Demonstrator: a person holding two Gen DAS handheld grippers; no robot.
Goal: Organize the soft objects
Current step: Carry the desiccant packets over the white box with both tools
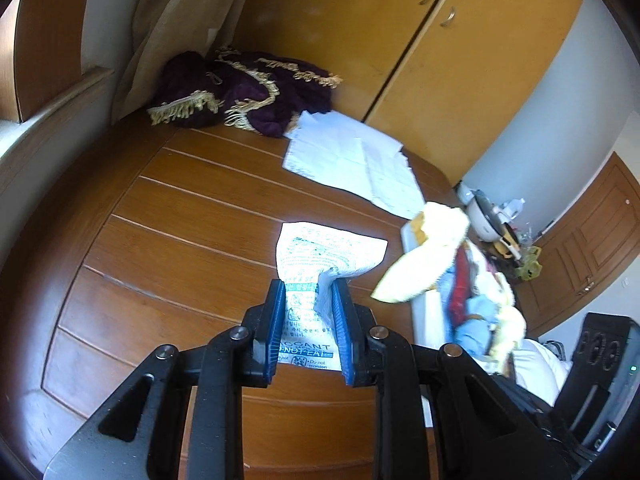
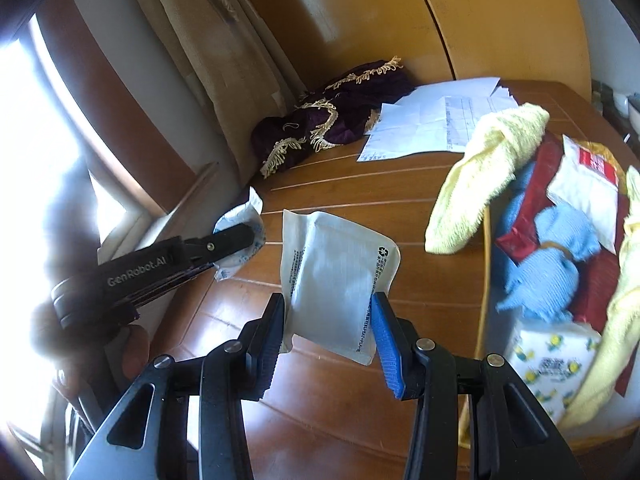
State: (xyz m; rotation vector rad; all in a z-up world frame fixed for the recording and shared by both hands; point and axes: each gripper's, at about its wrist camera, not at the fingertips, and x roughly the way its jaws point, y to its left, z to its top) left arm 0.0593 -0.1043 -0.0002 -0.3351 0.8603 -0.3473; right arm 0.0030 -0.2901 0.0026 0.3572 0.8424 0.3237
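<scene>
Both grippers are clenched on soft packets above the brown wooden desk (image 1: pixel 168 216). Left gripper (image 1: pixel 308 292): its blue pads (image 1: pixel 276 320) pinch a white desiccant pouch (image 1: pixel 320 256) printed in green, creasing its near end, while the far end of the pouch spreads over the grooved desk top near the middle. Right gripper (image 2: pixel 330 316): its blue fingers (image 2: pixel 386 344) squeeze a plain white sealed packet (image 2: pixel 336 272) by its two side edges, lifted clear of the desk and tilted; small dark print and a recycling mark run along its right edge.

From the right wrist view the left gripper (image 2: pixel 244 236) shows at the left edge of the desk, with the crumpled pouch (image 2: pixel 240 220) at its tip and a person's hand (image 2: pixel 132 344) around its handle.

At the right edge of the desk stands a basket (image 2: pixel 486 280) heaped with soft things: a pale yellow towel (image 2: pixel 480 180) draped over its near rim, blue knitted cloth (image 2: pixel 548 264), red fabric (image 2: pixel 540 176), a white pouch with a red label (image 2: pixel 588 188) and a tissue pack with yellow flowers (image 2: pixel 548 364).

At the far edge lie loose white papers (image 1: pixel 352 156), and in the far left corner a dark purple velvet cloth with gold fringe (image 1: pixel 248 92), touching a beige curtain (image 1: pixel 180 28). Behind the desk rises a yellow-brown wardrobe (image 1: pixel 460 80)
</scene>
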